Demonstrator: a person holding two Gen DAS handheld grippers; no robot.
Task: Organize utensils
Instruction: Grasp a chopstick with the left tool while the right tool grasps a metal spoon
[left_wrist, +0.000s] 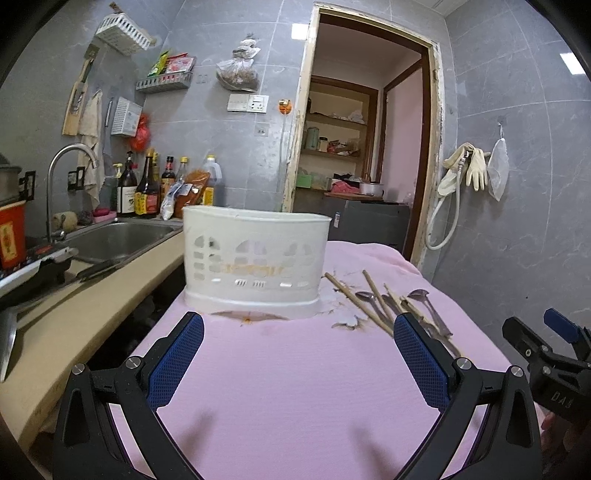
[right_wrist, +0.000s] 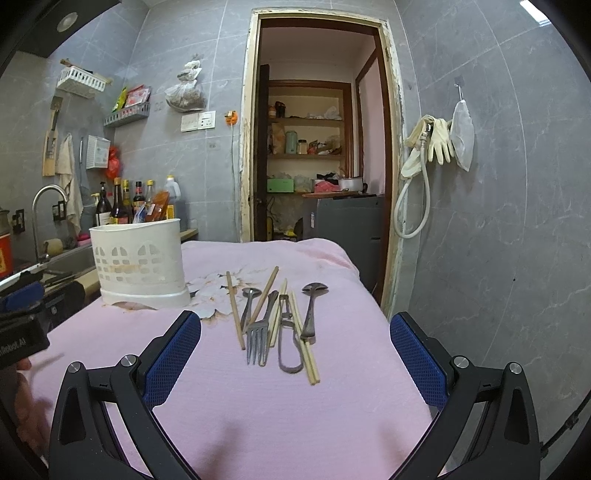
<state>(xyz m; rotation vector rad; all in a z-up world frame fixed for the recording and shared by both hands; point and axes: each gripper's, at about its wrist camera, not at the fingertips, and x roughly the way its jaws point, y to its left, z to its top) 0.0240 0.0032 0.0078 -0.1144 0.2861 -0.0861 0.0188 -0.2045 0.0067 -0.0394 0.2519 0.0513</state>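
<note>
A white perforated utensil holder (left_wrist: 255, 258) stands upright on the pink cloth (left_wrist: 295, 369); it also shows in the right wrist view (right_wrist: 138, 266) at the left. A pile of utensils lies on the cloth right of it: several wooden chopsticks (right_wrist: 234, 310), a fork (right_wrist: 258, 332), spoons (right_wrist: 314, 302) and a peeler (right_wrist: 290, 339). The pile shows in the left wrist view (left_wrist: 384, 302) too. My left gripper (left_wrist: 297, 354) is open and empty, in front of the holder. My right gripper (right_wrist: 295, 354) is open and empty, just short of the pile.
A steel sink (left_wrist: 118, 236) with a tap and sauce bottles (left_wrist: 147, 188) sits left of the cloth, along a beige counter (left_wrist: 92, 306). An open doorway (right_wrist: 314, 147) lies behind. The cloth's right edge drops off near the grey tiled wall (right_wrist: 498, 221).
</note>
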